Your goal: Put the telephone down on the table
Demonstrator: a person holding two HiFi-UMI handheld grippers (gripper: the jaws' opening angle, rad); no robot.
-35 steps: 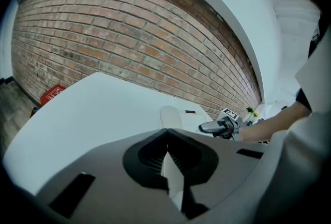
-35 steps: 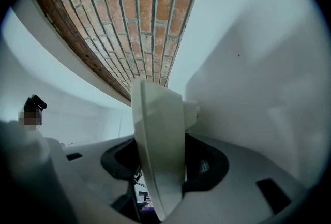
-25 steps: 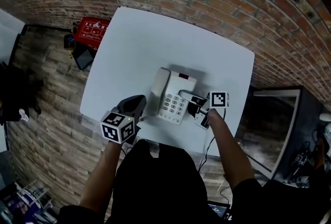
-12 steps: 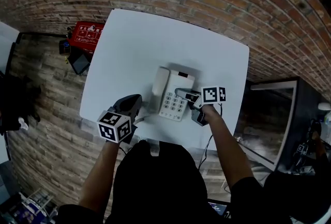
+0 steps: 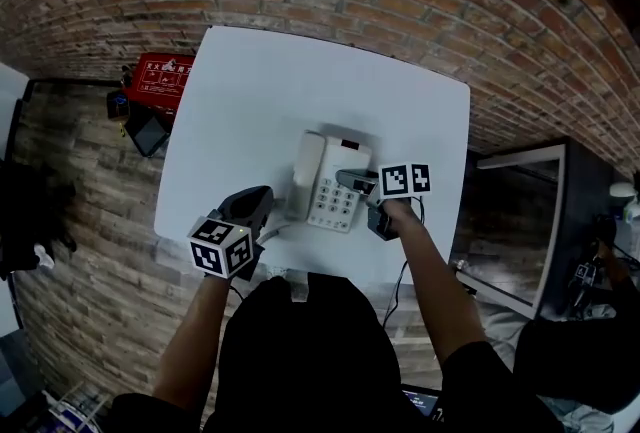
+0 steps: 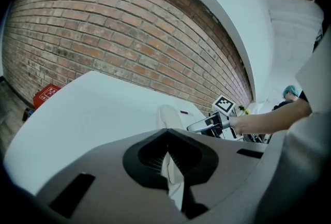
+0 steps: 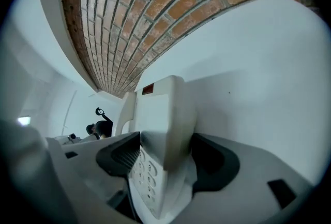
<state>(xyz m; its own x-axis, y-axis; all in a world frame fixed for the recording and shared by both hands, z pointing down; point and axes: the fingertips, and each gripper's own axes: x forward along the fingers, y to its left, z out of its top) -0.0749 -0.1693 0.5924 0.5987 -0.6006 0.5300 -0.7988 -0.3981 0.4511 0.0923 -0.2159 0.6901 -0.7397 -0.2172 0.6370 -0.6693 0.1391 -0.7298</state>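
The cream telephone (image 5: 328, 183) lies flat on the white table (image 5: 260, 91), handset in its cradle on the left, keypad up. My right gripper (image 5: 358, 196) straddles the base's right edge; its jaws are opening and the pads stand off the telephone (image 7: 160, 130), which still sits between them (image 7: 165, 163). My left gripper (image 5: 255, 206) rests near the table's front edge, left of the handset. Its jaws (image 6: 168, 158) are shut on a thin white piece that looks like the telephone's cord; the telephone (image 6: 173, 114) lies beyond.
A brick wall borders the table's far side. On the floor to the left lie a red box (image 5: 165, 76) and a dark object (image 5: 150, 126). A black cabinet (image 5: 520, 221) stands right of the table. A dark cable (image 5: 400, 281) hangs off the front edge.
The right gripper's jaws have spread apart around the telephone's right edge. The telephone stays flat on the table, and the left gripper has kept its place.
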